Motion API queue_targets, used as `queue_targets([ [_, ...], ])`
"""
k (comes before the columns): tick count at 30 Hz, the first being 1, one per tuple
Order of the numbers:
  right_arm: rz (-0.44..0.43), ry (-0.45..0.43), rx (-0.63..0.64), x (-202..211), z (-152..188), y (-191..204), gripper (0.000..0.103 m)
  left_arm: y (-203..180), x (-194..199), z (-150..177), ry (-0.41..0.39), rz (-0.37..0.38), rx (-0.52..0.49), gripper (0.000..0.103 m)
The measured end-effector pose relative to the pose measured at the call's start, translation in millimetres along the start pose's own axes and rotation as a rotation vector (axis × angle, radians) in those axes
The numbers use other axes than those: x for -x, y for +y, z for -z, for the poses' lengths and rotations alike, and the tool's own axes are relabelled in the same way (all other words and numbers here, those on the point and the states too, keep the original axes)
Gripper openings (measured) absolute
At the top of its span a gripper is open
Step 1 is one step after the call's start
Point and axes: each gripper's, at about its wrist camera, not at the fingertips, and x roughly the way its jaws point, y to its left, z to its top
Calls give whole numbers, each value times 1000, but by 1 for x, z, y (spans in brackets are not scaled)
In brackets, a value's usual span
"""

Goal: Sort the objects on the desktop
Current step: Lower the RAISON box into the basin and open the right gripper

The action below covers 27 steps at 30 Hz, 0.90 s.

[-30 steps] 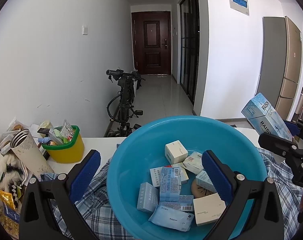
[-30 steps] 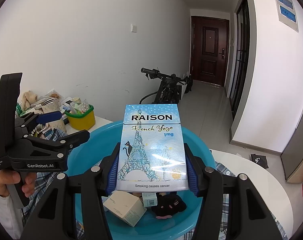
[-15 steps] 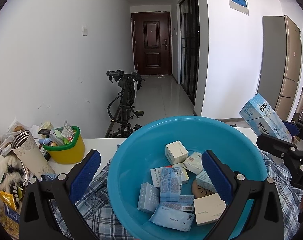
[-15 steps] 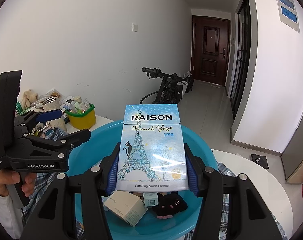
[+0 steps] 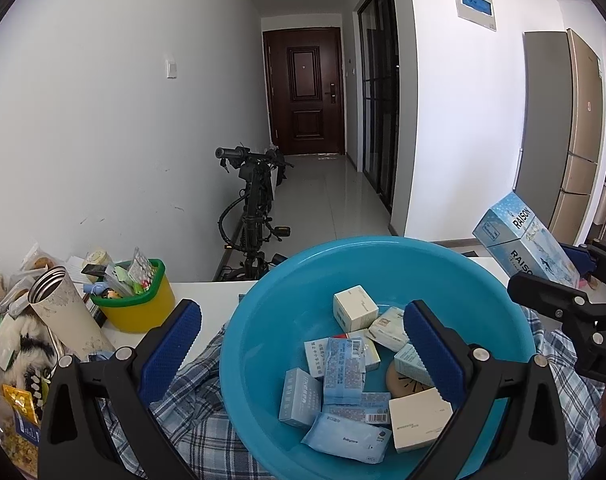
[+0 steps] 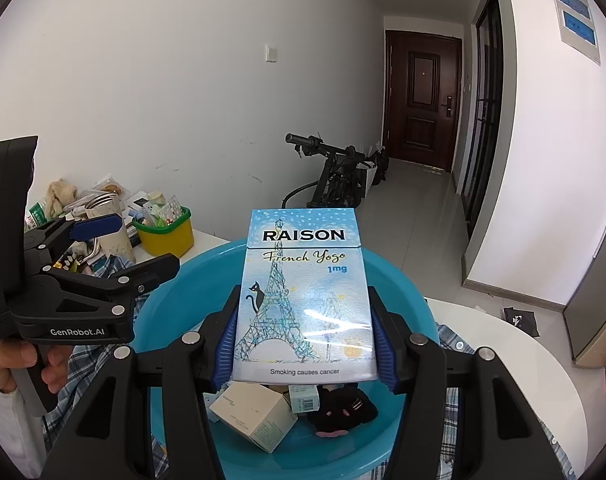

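White walls and a tiled hallway ending at a dark door [image 5: 305,90] form the background, with a black bicycle [image 5: 255,216] parked against the left wall; in the foreground a white worktop [image 5: 207,300] carries a checked cloth [image 5: 195,412] and, on it, a blue basin [image 5: 383,252]. Inside the basin lie small cartons and packets, among them a white cube-shaped box [image 5: 355,307], a blue sachet [image 5: 343,372] and a pale flat box [image 5: 419,418]; the right wrist view also shows a beige box [image 6: 253,416] and a small black plush item [image 6: 341,412] on the basin floor. The right hand-held gripper [image 6: 305,344] pinches a light-blue cigarette pack [image 6: 303,296] marked "RAISON" by its two side edges, upright and above the basin, its blue pads pressed to the pack. The left hand-held gripper [image 5: 303,344] hangs over the near left part of the basin with its jaws spread wide and nothing between them; a hand [image 6: 27,364] grips its handle. At the worktop's left stand a yellow tub with a green rim [image 5: 137,300], filled with small items, a tilted metal-rimmed cylinder [image 5: 63,312] beside it, and a heap of mixed clutter
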Motion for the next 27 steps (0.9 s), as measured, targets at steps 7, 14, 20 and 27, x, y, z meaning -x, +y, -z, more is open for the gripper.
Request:
queue_targets([
  [7, -15, -15, -25, 1, -2, -3, 103, 3, -1, 0, 3, -23, -9, 103],
  [14, -45, -29, -77, -1, -6, -7, 103, 7, -5, 0, 3, -28, -6, 103],
  [20, -40, -9, -72, -6, -1, -7, 103, 6, -5, 0, 3, -30, -6, 103],
  [27, -23, 13, -71, -12, 0, -9, 103, 7, -8, 3, 11, -34, -8, 103],
])
